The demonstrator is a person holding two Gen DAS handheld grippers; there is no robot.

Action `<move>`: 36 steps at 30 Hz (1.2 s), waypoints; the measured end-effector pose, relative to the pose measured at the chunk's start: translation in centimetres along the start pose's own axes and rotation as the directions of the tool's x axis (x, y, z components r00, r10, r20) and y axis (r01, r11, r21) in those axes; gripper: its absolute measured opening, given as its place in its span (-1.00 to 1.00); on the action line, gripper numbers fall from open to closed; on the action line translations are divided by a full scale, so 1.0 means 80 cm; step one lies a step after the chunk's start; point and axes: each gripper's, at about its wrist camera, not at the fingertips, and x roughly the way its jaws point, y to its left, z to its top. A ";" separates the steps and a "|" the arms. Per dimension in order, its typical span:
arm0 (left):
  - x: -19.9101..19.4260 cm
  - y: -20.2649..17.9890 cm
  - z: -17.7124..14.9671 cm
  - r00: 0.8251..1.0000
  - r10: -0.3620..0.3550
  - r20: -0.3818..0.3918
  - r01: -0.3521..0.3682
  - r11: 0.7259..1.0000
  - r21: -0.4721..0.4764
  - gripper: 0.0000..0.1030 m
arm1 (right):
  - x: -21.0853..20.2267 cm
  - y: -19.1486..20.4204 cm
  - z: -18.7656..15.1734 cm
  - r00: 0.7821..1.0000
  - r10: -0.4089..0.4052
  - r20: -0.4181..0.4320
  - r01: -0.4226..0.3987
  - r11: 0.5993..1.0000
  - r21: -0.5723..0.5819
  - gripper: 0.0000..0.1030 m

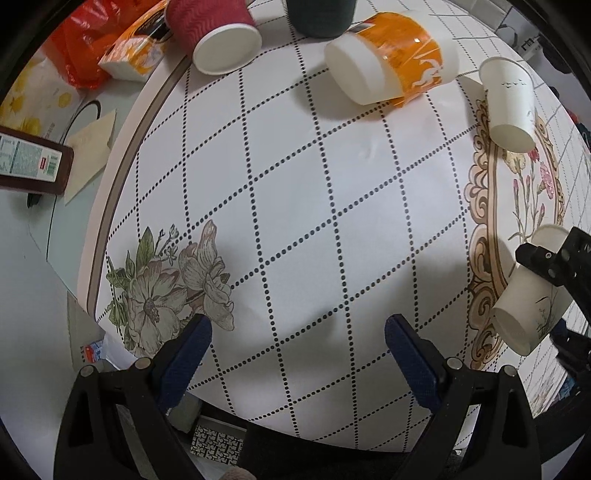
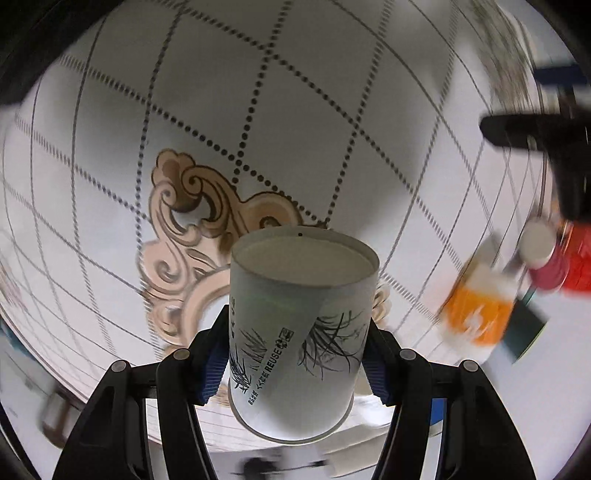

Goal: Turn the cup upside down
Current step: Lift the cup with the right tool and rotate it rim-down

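**A Paper Cup Held in the Air**

Our right gripper [image 2: 295, 354] had its two blue fingers [image 2: 212, 362] pressed on the sides of a white paper cup [image 2: 299, 325]. The cup had thin grass drawings and the word REUSE on it. Its flat bottom pointed away from us, toward the table, and its open rim sat down near the gripper. From our left camera we saw the same cup [image 1: 524, 306] tipped on a slant above the table, with the black right gripper [image 1: 554, 266] around it. The cup did not touch the table.

Our left gripper [image 1: 297, 343] had its blue fingers [image 1: 192, 347] spread wide apart. They held nothing. They hung over the white tablecloth [image 1: 295, 184], which had dotted lines in diamond shapes.

A gray flower picture [image 1: 170, 288] was printed near the left finger. A tan curly frame with pink flowers [image 1: 517, 192] was printed under the held cup.

Farther off, more cups were on the table. A small white cup [image 1: 511, 103] looked upside down. An orange and white cup [image 1: 395, 55] lay tipped over beside a dark cup [image 1: 321, 16]. A red ribbed cup [image 1: 218, 37] was tipped too, with its round white end facing us. Beside the red cup sat an orange box [image 1: 136, 51] and a red bag [image 1: 81, 48]. In the right camera those far things looked blurry.
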 end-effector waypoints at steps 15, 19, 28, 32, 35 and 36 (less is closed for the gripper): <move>-0.023 -0.043 0.007 0.999 0.008 0.038 -0.012 0.995 0.095 0.86 | 0.052 -0.039 -0.041 0.900 0.428 0.090 -0.368 0.631 0.683 0.26; -0.027 -0.063 0.011 0.999 0.005 0.042 -0.010 0.994 0.112 0.86 | 0.067 -0.039 -0.058 0.843 0.511 0.166 -0.424 0.443 0.790 0.26; -0.028 -0.073 0.013 0.999 -0.004 0.045 -0.002 0.992 0.128 0.86 | 0.111 -0.025 -0.114 0.644 0.641 0.417 -0.445 -0.129 0.886 0.26; -0.027 -0.079 0.006 0.999 -0.006 0.047 0.000 0.991 0.131 0.86 | 0.130 -0.011 -0.140 0.573 0.625 0.530 -0.410 -0.342 0.846 0.26; -0.030 -0.076 0.003 0.999 -0.007 0.047 0.001 0.991 0.131 0.86 | 0.143 0.001 -0.160 0.544 0.597 0.590 -0.377 -0.454 0.807 0.26; -0.030 -0.077 0.004 0.999 -0.007 0.047 0.001 0.991 0.132 0.86 | 0.146 0.006 -0.164 0.534 0.584 0.611 -0.364 -0.493 0.790 0.26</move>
